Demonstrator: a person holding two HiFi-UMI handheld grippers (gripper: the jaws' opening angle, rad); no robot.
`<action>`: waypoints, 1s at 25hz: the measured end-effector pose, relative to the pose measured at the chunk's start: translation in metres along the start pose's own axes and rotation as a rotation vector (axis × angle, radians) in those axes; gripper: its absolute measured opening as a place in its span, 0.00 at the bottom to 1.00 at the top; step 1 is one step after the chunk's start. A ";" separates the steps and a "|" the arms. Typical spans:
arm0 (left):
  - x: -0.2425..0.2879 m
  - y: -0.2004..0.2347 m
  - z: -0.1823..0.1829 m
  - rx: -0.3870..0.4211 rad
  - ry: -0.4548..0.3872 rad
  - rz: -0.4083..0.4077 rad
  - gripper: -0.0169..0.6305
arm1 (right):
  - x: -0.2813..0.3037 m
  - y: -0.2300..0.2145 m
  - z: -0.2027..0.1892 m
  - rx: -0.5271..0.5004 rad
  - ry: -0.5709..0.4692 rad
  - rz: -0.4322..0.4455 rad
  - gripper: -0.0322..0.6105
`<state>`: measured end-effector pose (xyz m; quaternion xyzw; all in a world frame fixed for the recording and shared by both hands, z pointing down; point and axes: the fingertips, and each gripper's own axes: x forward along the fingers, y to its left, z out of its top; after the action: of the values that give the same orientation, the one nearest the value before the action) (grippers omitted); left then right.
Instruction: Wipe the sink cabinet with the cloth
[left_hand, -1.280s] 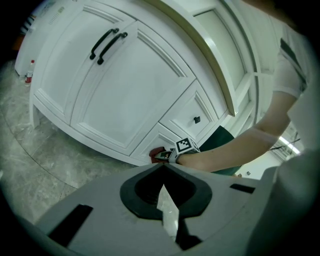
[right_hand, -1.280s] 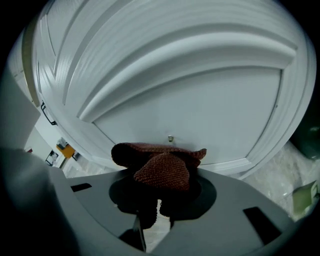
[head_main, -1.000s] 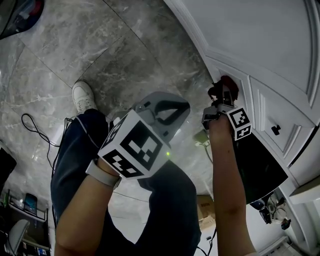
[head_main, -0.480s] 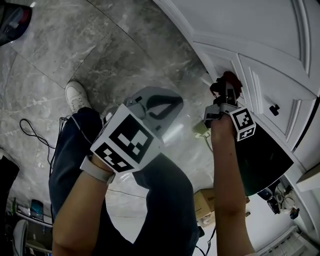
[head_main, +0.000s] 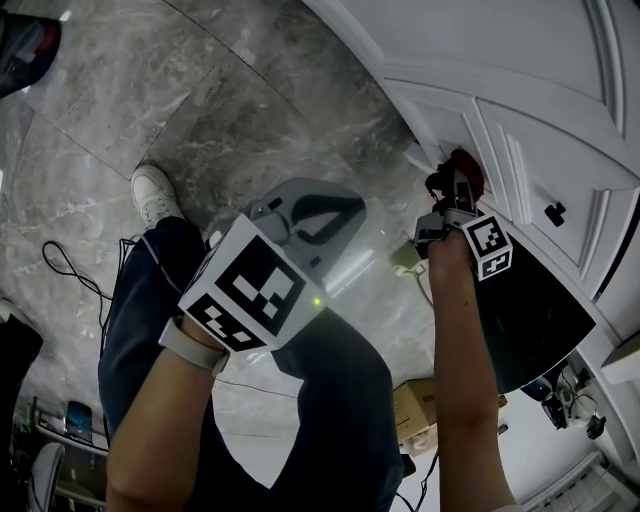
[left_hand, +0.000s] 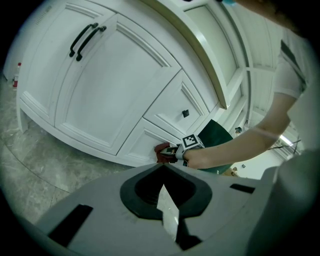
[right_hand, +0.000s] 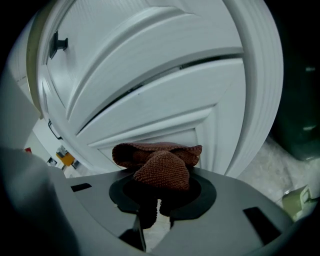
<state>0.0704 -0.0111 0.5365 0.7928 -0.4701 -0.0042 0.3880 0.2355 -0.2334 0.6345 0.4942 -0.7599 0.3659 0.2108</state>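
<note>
Clamping the bunched reddish-brown cloth (right_hand: 161, 167) in the right gripper (head_main: 452, 195), with jaws closed on its folds. Holding it up against the lowest panel of the white sink cabinet (head_main: 520, 70), near the cabinet's bottom corner, just below the drawer with the small black knob (head_main: 553, 212). Holding the left gripper (left_hand: 165, 200) back from the cabinet, well apart from the cloth, above the dark trousers (head_main: 330, 400), with jaws drawn together on nothing. Standing on grey marble floor (head_main: 200, 100), white shoe (head_main: 155, 192) planted there. Reaching the right forearm across a dark green object (head_main: 525, 310) beside the cabinet.
</note>
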 end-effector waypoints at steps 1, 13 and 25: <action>-0.001 0.001 0.000 -0.001 -0.002 0.002 0.04 | 0.003 -0.001 -0.002 0.003 0.004 -0.004 0.22; -0.012 0.009 -0.001 0.006 -0.009 0.022 0.04 | 0.032 0.018 -0.027 0.040 0.031 0.001 0.22; -0.011 0.006 -0.016 0.021 0.027 0.047 0.04 | 0.015 0.064 -0.027 0.115 0.014 0.131 0.21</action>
<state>0.0656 0.0056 0.5477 0.7855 -0.4835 0.0205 0.3859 0.1700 -0.2064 0.6398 0.4523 -0.7668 0.4253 0.1631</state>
